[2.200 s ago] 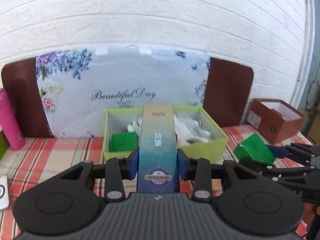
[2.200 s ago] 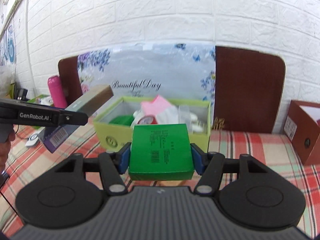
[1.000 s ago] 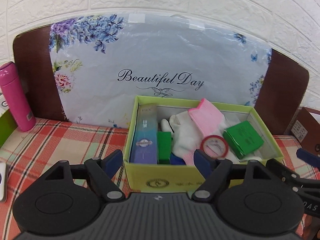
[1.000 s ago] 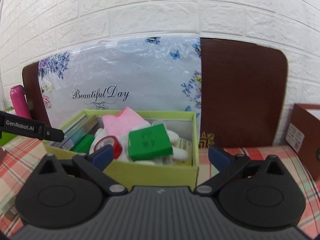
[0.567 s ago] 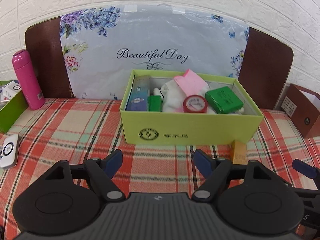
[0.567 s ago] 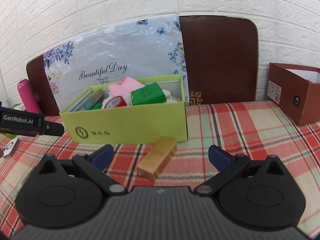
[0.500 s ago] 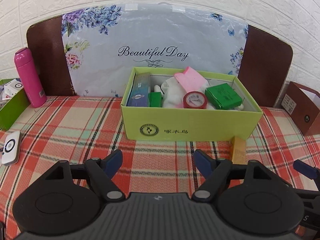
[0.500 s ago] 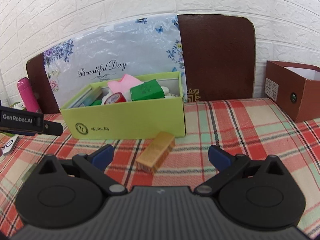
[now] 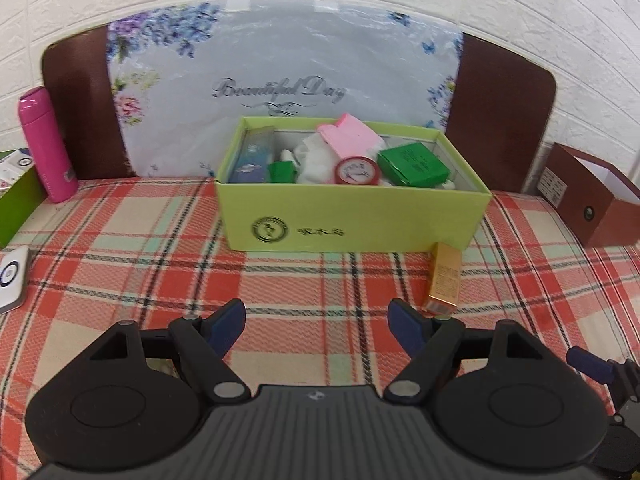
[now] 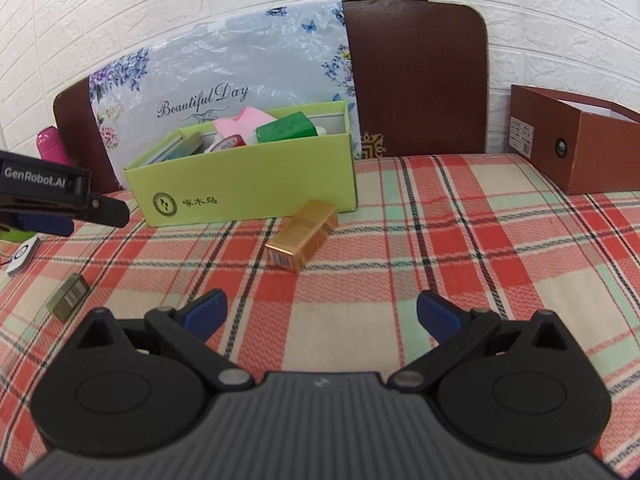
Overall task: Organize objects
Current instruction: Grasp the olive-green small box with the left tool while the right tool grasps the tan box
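Gold carton [image 10: 302, 235] lies ahead of the right tool [image 10: 322, 314], jaws apart, nothing between them

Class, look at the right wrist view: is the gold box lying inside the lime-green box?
No, the gold box lies on the plaid cloth just in front of the lime-green box, outside its walls.

We find an open lime-green cardboard box [image 9: 352, 220] standing on the plaid cloth. Inside it lie a tall blue-violet carton [image 9: 252, 158] along its left wall, a green packet [image 9: 412, 164] tilted at the right, a red tape roll [image 9: 357, 171] and a pink pad [image 9: 352, 136]. A small gold carton [image 10: 302, 234] lies flat just before the box's right front corner. A small olive carton [image 10: 68, 297] lies well apart.
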A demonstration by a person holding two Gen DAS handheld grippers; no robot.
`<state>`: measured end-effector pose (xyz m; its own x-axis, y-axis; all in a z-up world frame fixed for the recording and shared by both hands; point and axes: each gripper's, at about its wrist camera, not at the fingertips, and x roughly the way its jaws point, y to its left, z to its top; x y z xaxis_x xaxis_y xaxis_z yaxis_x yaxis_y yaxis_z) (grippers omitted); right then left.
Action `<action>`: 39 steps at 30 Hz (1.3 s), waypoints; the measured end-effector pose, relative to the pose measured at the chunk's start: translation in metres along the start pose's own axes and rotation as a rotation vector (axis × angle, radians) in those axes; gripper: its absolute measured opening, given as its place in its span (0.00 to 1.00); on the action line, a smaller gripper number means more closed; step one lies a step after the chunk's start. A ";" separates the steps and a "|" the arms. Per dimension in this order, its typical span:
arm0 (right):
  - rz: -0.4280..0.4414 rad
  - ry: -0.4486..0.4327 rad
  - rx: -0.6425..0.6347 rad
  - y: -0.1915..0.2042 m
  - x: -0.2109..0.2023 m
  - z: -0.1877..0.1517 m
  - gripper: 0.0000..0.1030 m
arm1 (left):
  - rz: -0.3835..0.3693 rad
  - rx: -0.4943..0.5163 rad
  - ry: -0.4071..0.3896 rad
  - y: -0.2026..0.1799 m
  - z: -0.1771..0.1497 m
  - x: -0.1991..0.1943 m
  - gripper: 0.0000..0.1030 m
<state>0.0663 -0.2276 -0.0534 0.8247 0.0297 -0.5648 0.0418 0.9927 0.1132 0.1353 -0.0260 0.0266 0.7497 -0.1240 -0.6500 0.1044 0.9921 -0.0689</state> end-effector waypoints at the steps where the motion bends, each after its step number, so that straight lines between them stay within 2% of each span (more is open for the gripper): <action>1: -0.011 0.000 0.001 -0.002 -0.001 -0.002 1.00 | -0.021 0.010 0.008 -0.005 -0.002 0.004 0.79; 9: -0.093 0.001 0.048 -0.031 -0.013 -0.014 1.00 | -0.193 0.076 0.055 -0.052 -0.004 0.056 0.79; 12: -0.102 0.005 0.066 -0.038 -0.016 -0.017 1.00 | -0.213 0.110 0.078 -0.070 0.002 0.079 0.79; 18: -0.105 0.018 0.088 -0.045 -0.015 -0.022 1.00 | -0.203 0.126 0.123 -0.088 0.011 0.118 0.77; 19: -0.103 0.018 0.092 -0.045 -0.015 -0.023 1.00 | -0.197 0.121 0.131 -0.088 0.010 0.122 0.67; 20: -0.101 0.021 0.094 -0.045 -0.015 -0.023 1.00 | -0.210 0.115 0.147 -0.086 0.008 0.125 0.42; 21: -0.097 0.024 0.093 -0.045 -0.014 -0.023 1.00 | -0.240 0.110 0.172 -0.084 0.004 0.127 0.34; 23: -0.091 0.026 0.089 -0.043 -0.014 -0.024 1.00 | -0.248 0.115 0.161 -0.081 -0.004 0.117 0.33; 29: -0.071 0.051 0.062 -0.033 -0.006 -0.024 1.00 | -0.281 0.109 0.167 -0.068 -0.036 0.074 0.33; 31: -0.067 0.061 0.049 -0.030 -0.004 -0.025 1.00 | -0.268 0.121 0.153 -0.062 -0.045 0.059 0.34; 33: -0.051 0.059 0.045 -0.027 -0.004 -0.024 1.00 | -0.235 0.128 0.121 -0.049 -0.048 0.042 0.50; 34: -0.037 0.055 0.046 -0.025 -0.004 -0.023 1.00 | -0.217 0.118 0.092 -0.040 -0.049 0.031 0.61; 36: -0.007 0.047 0.046 -0.020 -0.003 -0.022 1.00 | -0.171 0.084 0.039 -0.015 -0.050 0.013 0.64; 39: 0.043 0.055 0.042 -0.008 0.003 -0.018 1.00 | -0.086 0.009 0.010 0.025 -0.049 -0.002 0.64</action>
<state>0.0582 -0.2335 -0.0709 0.7941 0.0800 -0.6026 0.0311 0.9847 0.1716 0.1044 -0.0002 -0.0111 0.7313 -0.2083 -0.6494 0.1741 0.9777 -0.1175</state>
